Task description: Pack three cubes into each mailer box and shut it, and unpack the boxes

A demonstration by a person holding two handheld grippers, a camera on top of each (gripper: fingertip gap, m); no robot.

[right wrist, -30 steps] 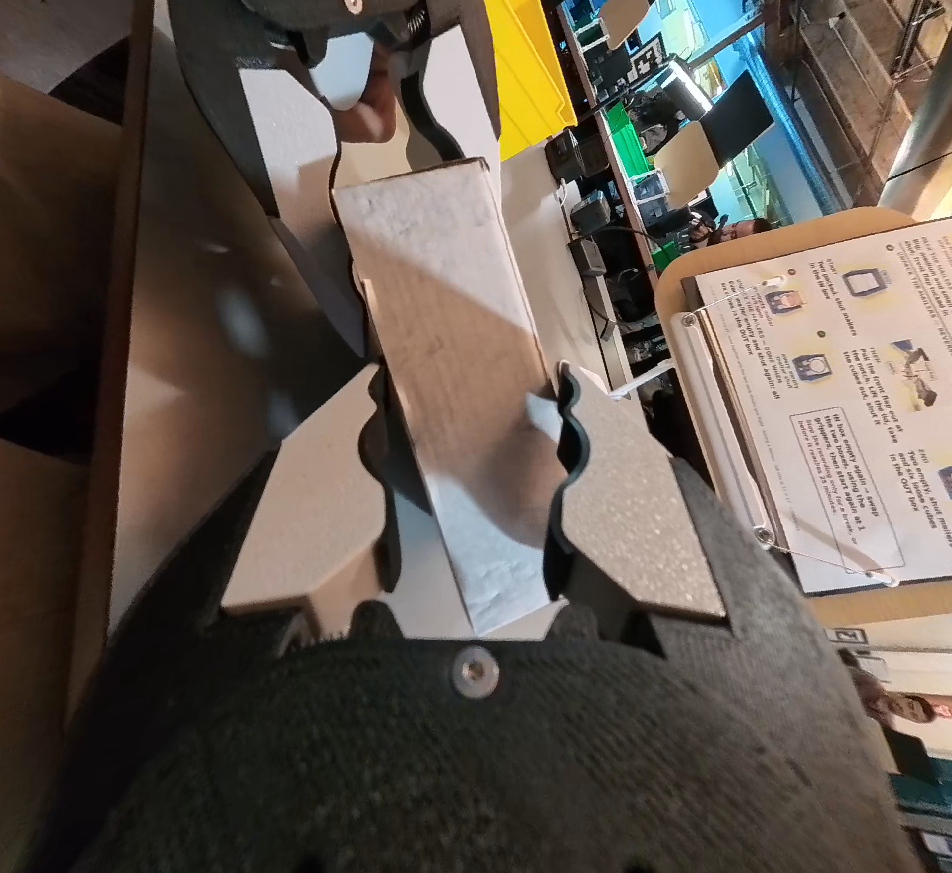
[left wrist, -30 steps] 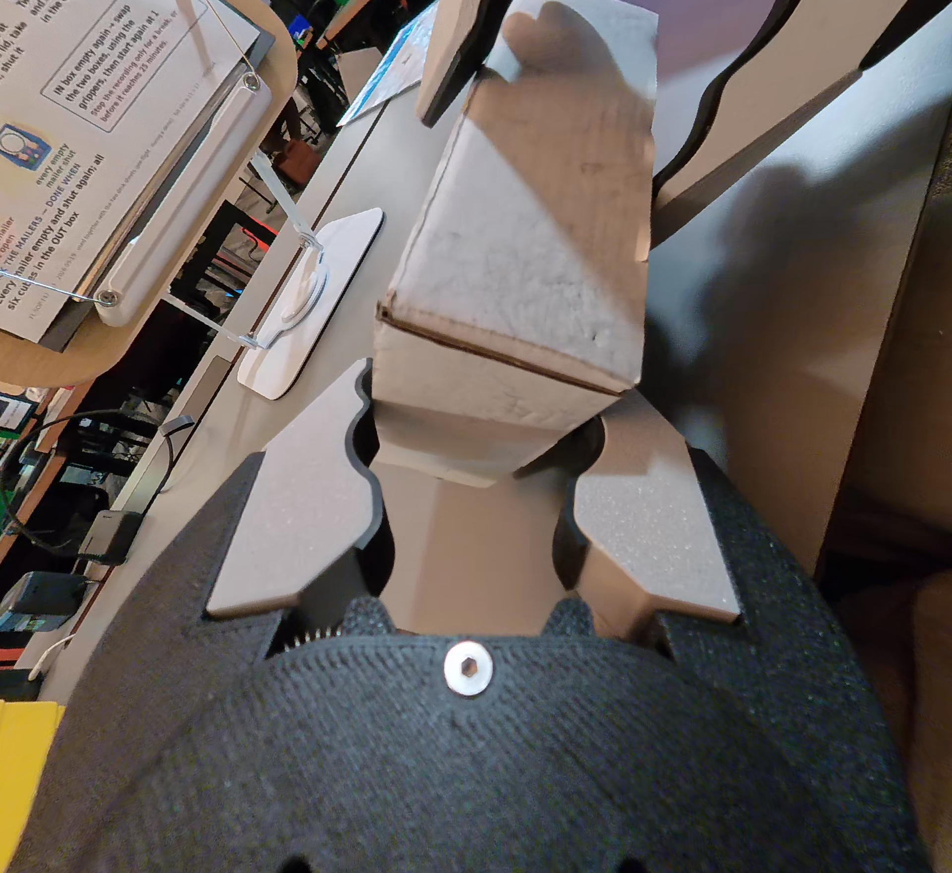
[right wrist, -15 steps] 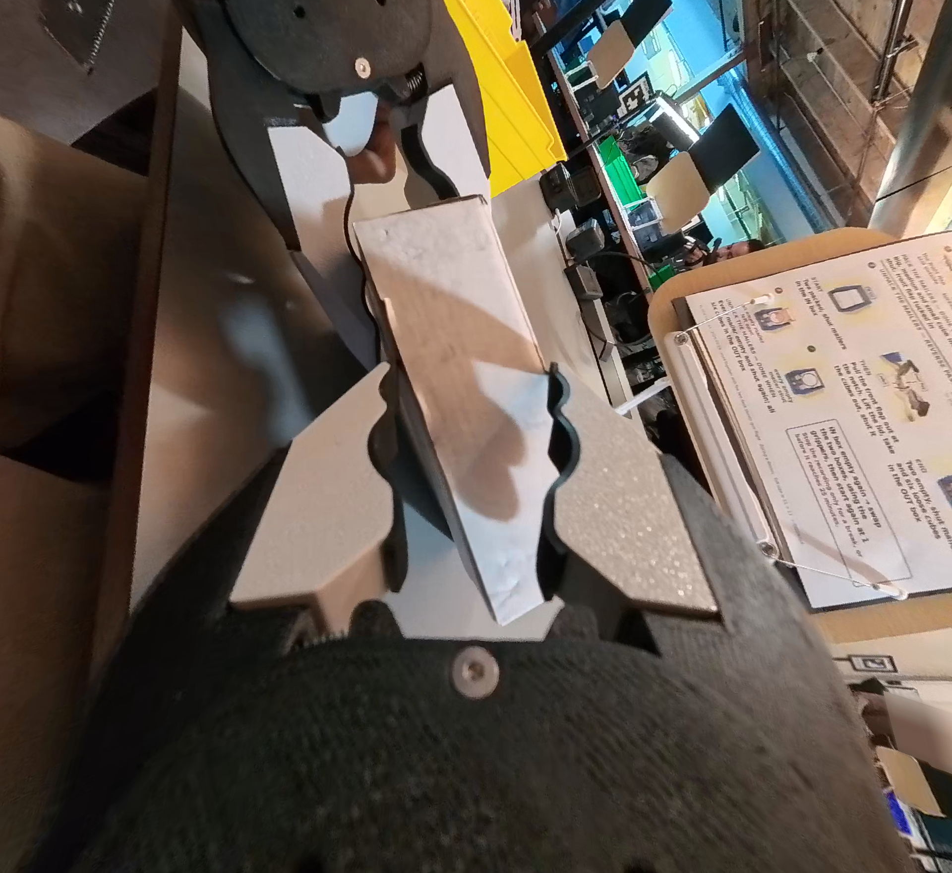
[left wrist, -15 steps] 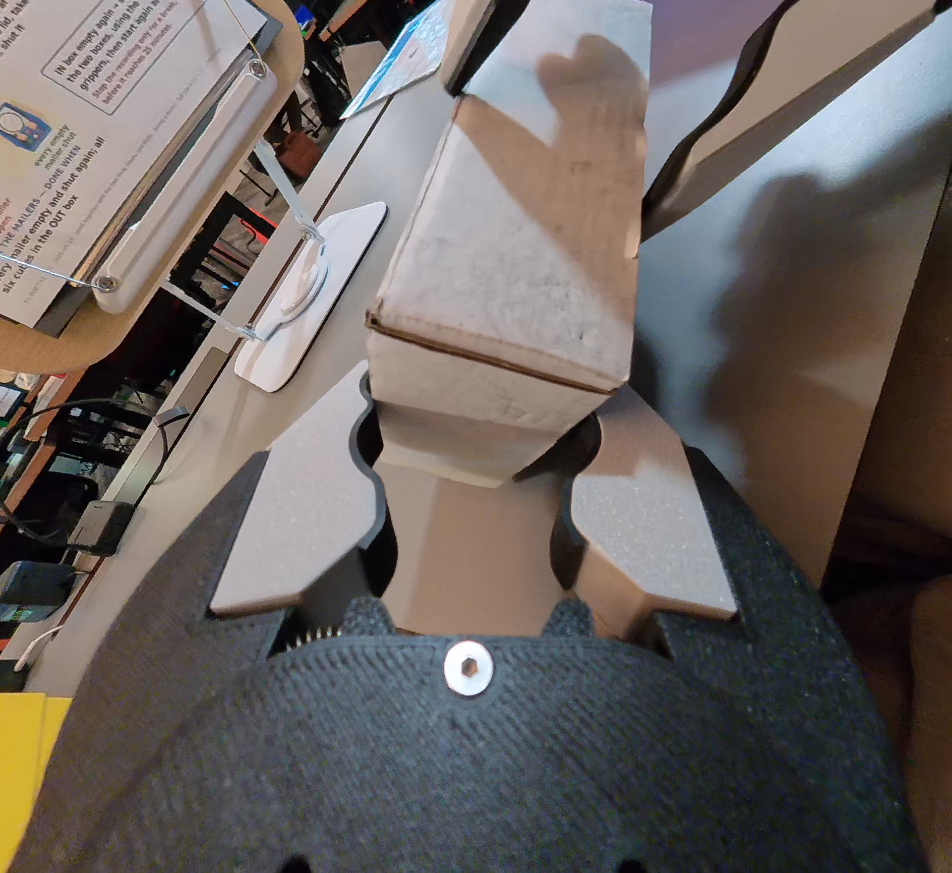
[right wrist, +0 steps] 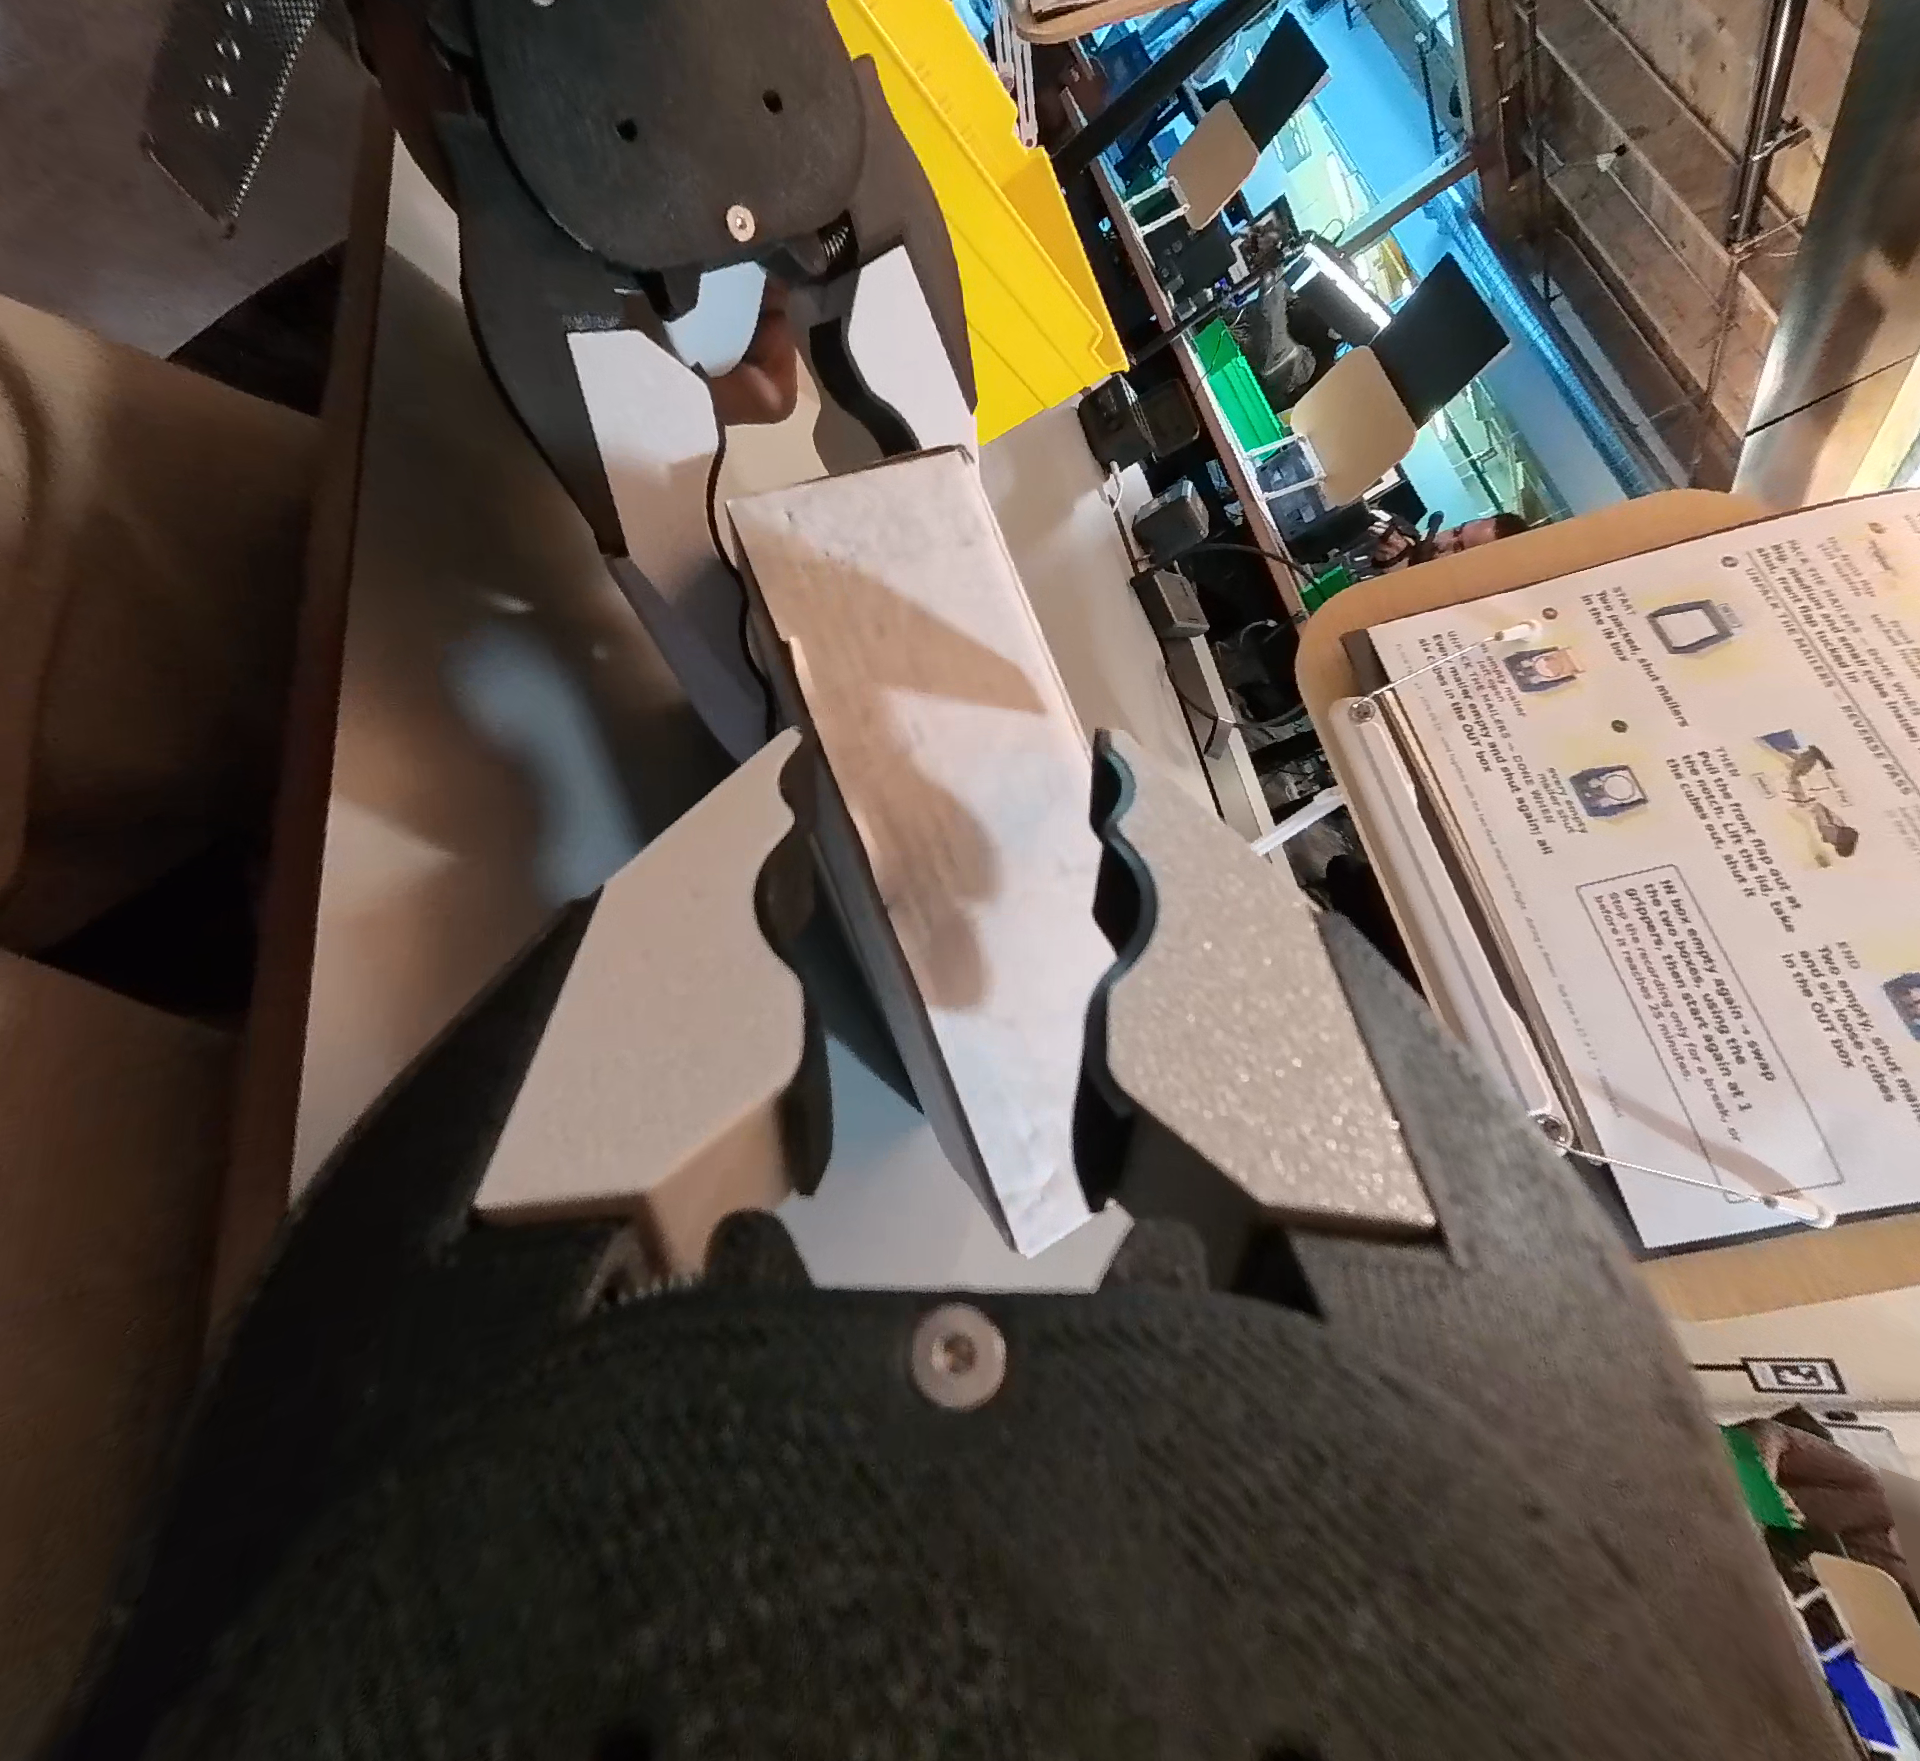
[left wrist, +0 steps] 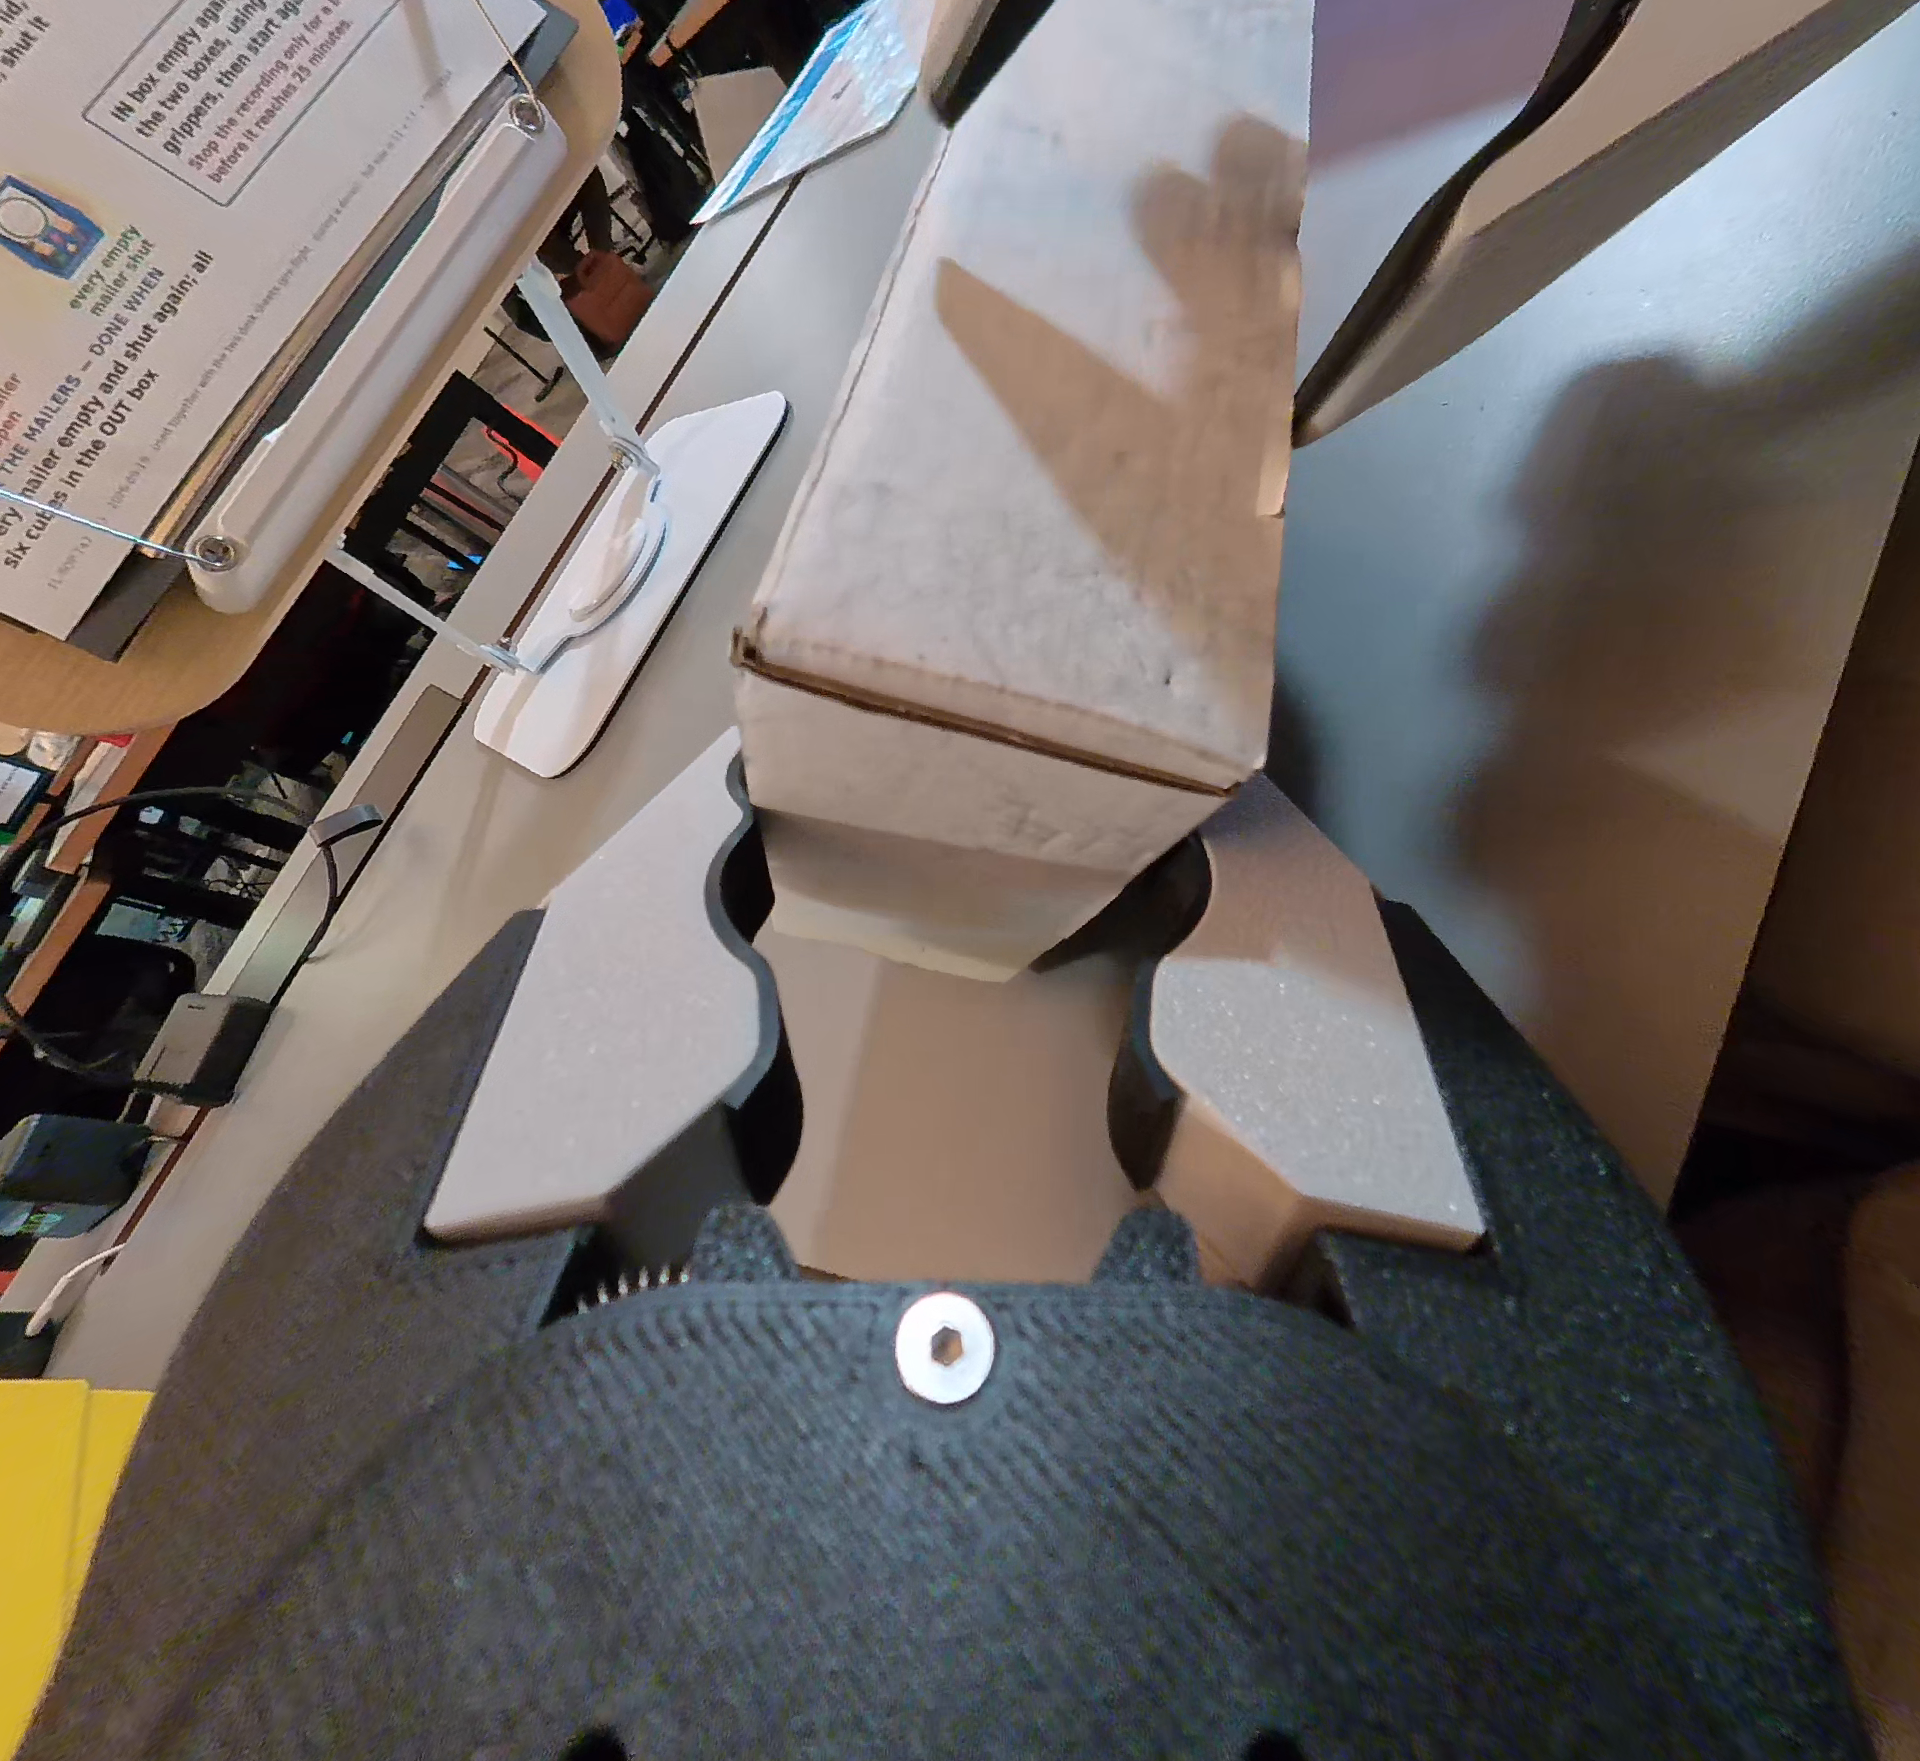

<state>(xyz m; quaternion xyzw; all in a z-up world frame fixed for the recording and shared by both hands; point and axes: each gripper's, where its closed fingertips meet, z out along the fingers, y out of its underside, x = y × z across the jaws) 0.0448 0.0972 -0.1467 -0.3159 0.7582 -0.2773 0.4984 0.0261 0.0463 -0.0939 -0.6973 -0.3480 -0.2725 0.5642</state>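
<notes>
One white mailer box (left wrist: 1049,423) is held lengthwise between the two grippers, above the grey table (left wrist: 1621,568), near the table's edge on the side of the document stand (left wrist: 613,568). The left gripper (left wrist: 961,890) is closed on the box's near end, a folded flap being pinched between its grey fingers (left wrist: 623,1036). The right gripper (right wrist: 940,890) is seen at the opposite end with its fingers on either side of the box; whether the box is clamped by it or only straddled cannot be told. Compared with a second ago, the box has been tipped more onto its edge in the right wrist view, so that a narrower strip of its white face is shown, and the left gripper's black body has come lower into that view. In the left wrist view little has changed; the box is seen slightly farther toward the right.

The box is shut, its lid seam showing as a thin brown line along the near end. Its white card is scuffed and mottled, and is crossed by a slanting band of shadow. A yellow bin (right wrist: 987,184) is seen beyond the left gripper, and an instruction sheet (right wrist: 1704,838) is clipped to the stand.
</notes>
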